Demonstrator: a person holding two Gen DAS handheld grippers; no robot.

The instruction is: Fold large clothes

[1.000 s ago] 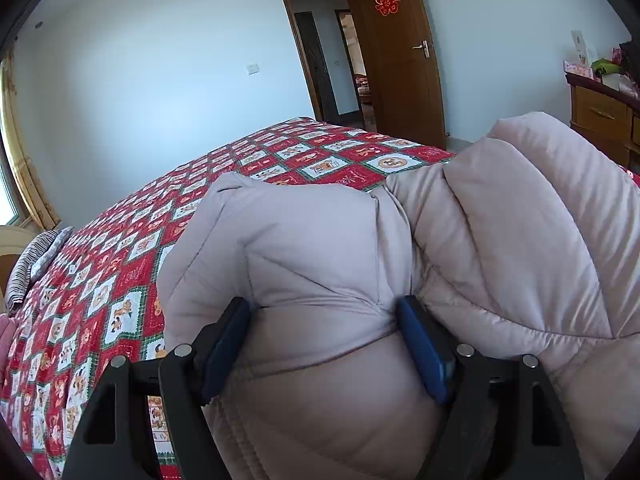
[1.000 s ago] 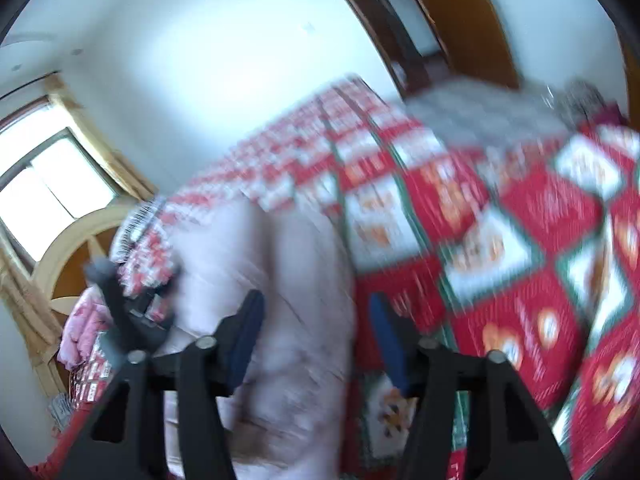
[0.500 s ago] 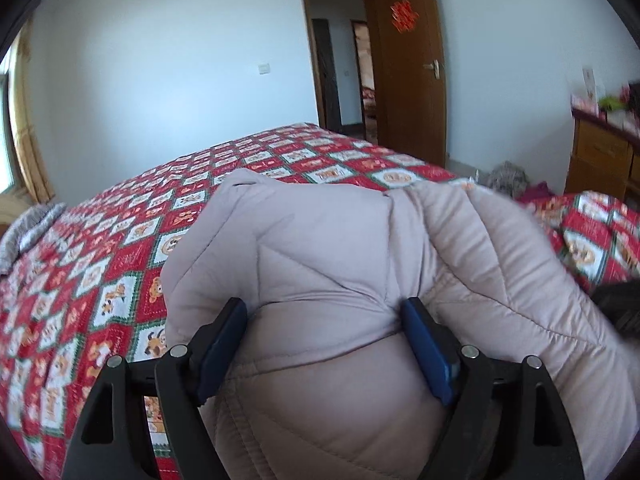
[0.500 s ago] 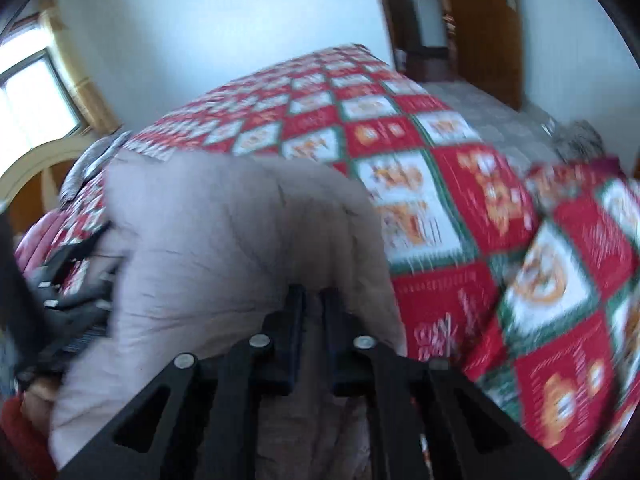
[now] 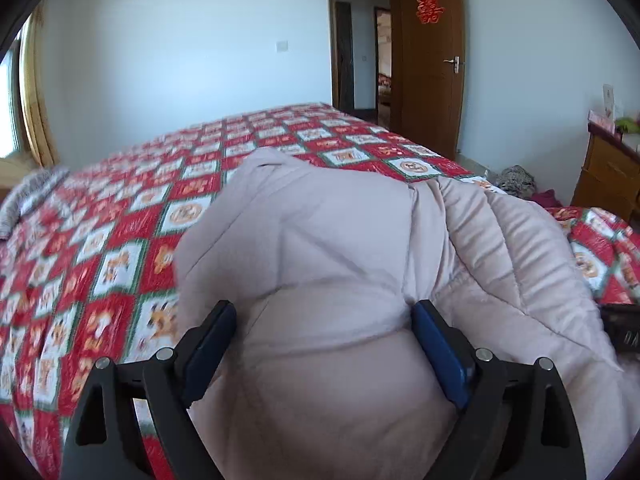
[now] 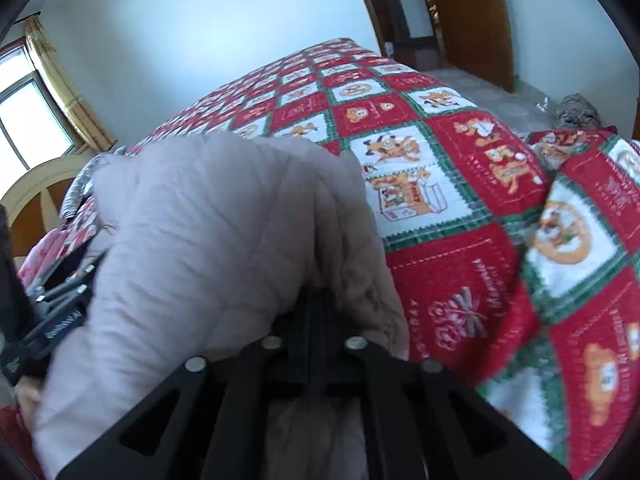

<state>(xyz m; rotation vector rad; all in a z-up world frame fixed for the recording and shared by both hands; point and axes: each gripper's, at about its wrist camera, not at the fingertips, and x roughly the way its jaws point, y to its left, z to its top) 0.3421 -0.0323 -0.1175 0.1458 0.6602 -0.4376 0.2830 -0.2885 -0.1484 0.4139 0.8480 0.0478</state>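
Left wrist view: the left gripper (image 5: 324, 320) points down at a pale pink quilted coat (image 5: 340, 248) that lies bunched on the bed (image 5: 120, 232). Its jaws stand wide and are opening, with a puffed fold of the coat bulging up between the blue pads (image 5: 210, 346). The right pad touches the fabric; whether the left pad does, I cannot tell. The bed wears a red, white and green patchwork cover. Beyond it are a pale wall, an open brown door (image 5: 434, 56) with a red paper ornament (image 5: 430, 9), and a wooden dresser (image 5: 604, 176) at the right edge. A dark part of the other tool (image 5: 622, 330) shows just past the coat's right side.

Right wrist view: the right gripper (image 6: 314, 312) has its jaws nearly together, easing apart slightly, clamped on a thin edge of the coat (image 6: 208, 232) near the fleecy lining. The coat heaps up to the left of the jaws and covers the near left part of the bed (image 6: 460, 200). At the left edge the left gripper (image 6: 64, 280) pokes in against the coat. A window (image 6: 24, 120) with a yellow curtain (image 6: 68, 92) is at far left, and the door (image 6: 468, 16) at top right.
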